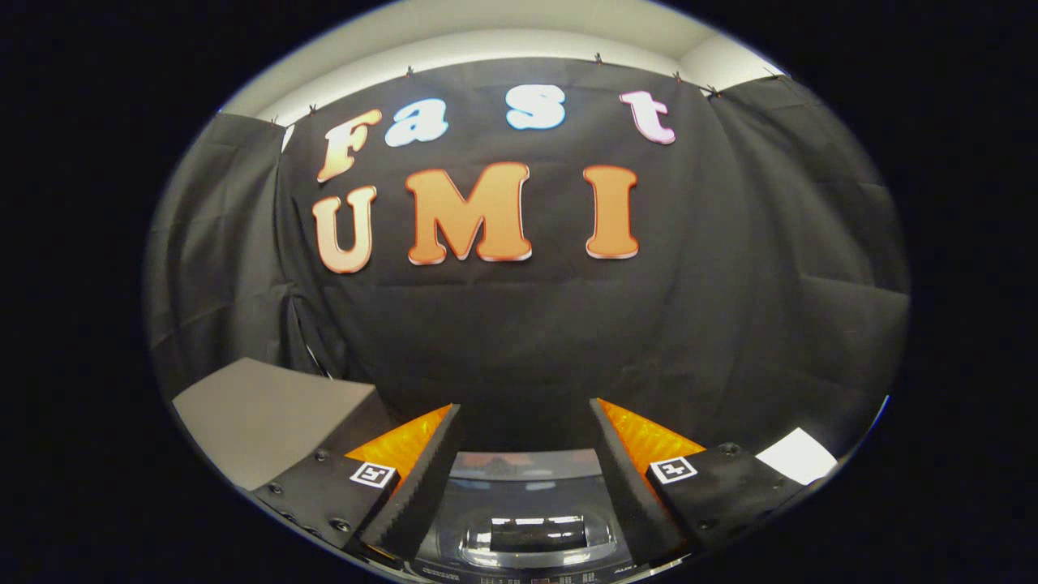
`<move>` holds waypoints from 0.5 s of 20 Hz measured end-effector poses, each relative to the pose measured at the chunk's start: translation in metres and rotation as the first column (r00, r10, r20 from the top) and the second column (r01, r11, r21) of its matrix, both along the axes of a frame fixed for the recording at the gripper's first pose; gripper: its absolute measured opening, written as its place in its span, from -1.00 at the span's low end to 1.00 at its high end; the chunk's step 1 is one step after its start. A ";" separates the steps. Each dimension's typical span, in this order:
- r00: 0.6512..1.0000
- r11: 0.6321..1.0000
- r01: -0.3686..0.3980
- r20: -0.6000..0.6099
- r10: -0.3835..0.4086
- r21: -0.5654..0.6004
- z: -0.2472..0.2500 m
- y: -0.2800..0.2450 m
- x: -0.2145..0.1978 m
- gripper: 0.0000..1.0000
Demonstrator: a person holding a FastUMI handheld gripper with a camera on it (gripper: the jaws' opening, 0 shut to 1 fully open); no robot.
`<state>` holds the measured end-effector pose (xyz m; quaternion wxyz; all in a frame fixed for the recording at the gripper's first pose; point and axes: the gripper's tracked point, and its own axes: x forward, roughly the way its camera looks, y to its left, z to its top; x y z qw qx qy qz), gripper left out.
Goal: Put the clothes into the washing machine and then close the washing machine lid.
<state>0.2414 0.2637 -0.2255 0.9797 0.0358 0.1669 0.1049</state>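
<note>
Between spread claw (523, 438) fingers, washing machine lid (519, 507) flat, handle crosswise

Markings seen from the gripper (525, 405), fingers spread wide apart with nothing held between them. Each finger base carries one square black-and-white coded marker: left marker (372, 474), right marker (673, 469). Both show a block pattern inside a white border, not letters or numbers. Between and below the fingers lies the washer lid (527, 487), and along its near edge runs a strip of fine print (527, 577), too small and too cut off to read. A white sheet (799, 456) beside the right finger shows a blank face. No word, brand or number on these items can be read
</note>
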 end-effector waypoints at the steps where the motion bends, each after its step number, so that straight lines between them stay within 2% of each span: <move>1: 1.000 1.000 -0.001 0.022 0.001 0.004 0.017 -0.002 -0.002 0.97; 10: 0.984 0.996 0.007 0.176 -0.021 0.085 0.128 -0.032 -0.014 0.96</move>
